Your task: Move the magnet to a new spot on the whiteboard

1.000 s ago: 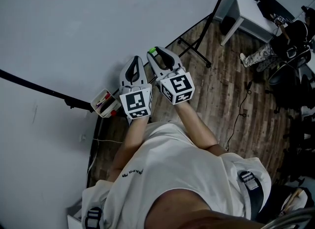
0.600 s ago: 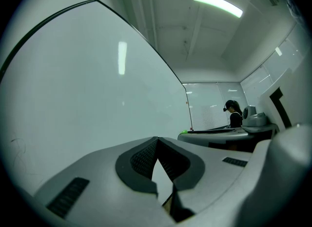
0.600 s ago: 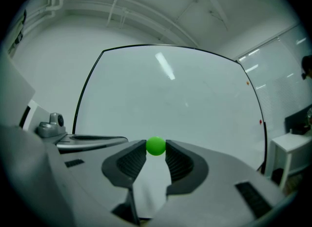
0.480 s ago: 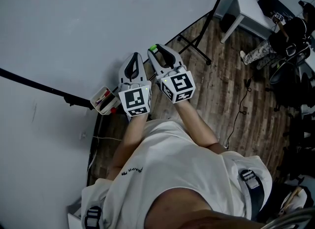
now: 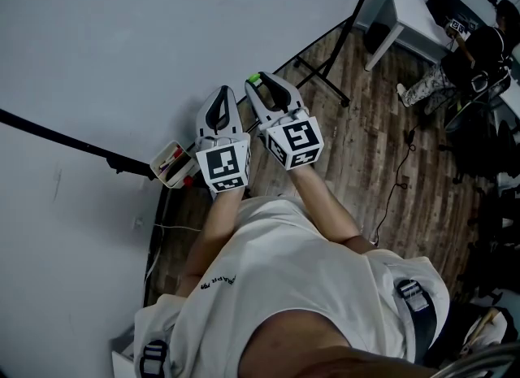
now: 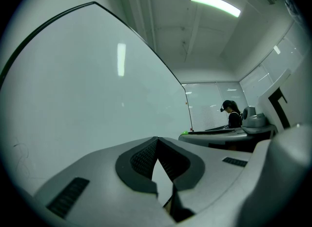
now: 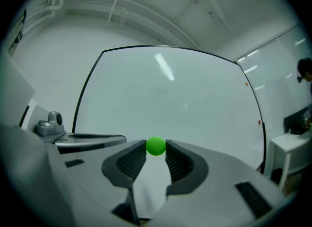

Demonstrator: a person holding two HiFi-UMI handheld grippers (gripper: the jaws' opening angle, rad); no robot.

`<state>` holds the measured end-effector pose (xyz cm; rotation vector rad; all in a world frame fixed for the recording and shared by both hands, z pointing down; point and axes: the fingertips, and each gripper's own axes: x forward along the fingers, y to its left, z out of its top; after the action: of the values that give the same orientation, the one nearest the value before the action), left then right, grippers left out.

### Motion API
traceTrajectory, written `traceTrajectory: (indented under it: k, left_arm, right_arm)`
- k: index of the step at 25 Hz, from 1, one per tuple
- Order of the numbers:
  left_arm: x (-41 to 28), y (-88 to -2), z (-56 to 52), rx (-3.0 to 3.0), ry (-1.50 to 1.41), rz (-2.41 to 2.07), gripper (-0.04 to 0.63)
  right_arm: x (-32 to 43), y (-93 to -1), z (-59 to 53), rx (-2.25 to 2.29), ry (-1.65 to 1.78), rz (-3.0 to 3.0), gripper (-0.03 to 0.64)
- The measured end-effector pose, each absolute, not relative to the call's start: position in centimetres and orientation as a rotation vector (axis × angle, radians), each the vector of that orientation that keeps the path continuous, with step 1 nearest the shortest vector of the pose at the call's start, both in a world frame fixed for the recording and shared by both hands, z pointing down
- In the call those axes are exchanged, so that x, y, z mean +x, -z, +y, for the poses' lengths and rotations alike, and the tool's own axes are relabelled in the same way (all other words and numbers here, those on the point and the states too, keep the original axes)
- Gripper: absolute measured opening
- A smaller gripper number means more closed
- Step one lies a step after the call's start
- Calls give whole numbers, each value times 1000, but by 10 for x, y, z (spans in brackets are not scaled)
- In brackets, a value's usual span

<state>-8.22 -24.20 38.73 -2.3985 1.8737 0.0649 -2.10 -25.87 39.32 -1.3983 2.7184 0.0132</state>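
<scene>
A small green ball-shaped magnet [image 7: 156, 146] sits pinched between the tips of my right gripper [image 7: 156, 149], which is shut on it. From above, the green magnet [image 5: 253, 80] shows at the tip of the right gripper [image 5: 260, 82], close to the lower part of the whiteboard [image 5: 122, 43]. I cannot tell whether it touches the board. My left gripper [image 5: 221, 93] is held just beside it on the left. Its jaws are shut with nothing between them [image 6: 157, 139]. The whiteboard [image 7: 170, 99] fills the view ahead of both grippers.
A marker tray [image 5: 172, 165] with pens hangs at the board's frame left of the grippers. The stand's black legs [image 5: 321, 80] rest on the wood floor. A white table [image 5: 410, 19], a seated person [image 5: 463, 59] and a floor cable [image 5: 398, 181] are on the right.
Both grippers have drifted very slightly up toward the board. The right gripper's hold on the green magnet is unchanged.
</scene>
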Motion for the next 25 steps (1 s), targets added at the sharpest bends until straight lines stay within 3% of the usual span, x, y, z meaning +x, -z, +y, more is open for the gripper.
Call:
traceTrajectory:
  k: [25]
  left_arm:
    - [-86, -389, -239, -2415, -88, 1891, 3]
  right_arm:
    - [-22, -394, -256, -1393, 0, 2721, 130]
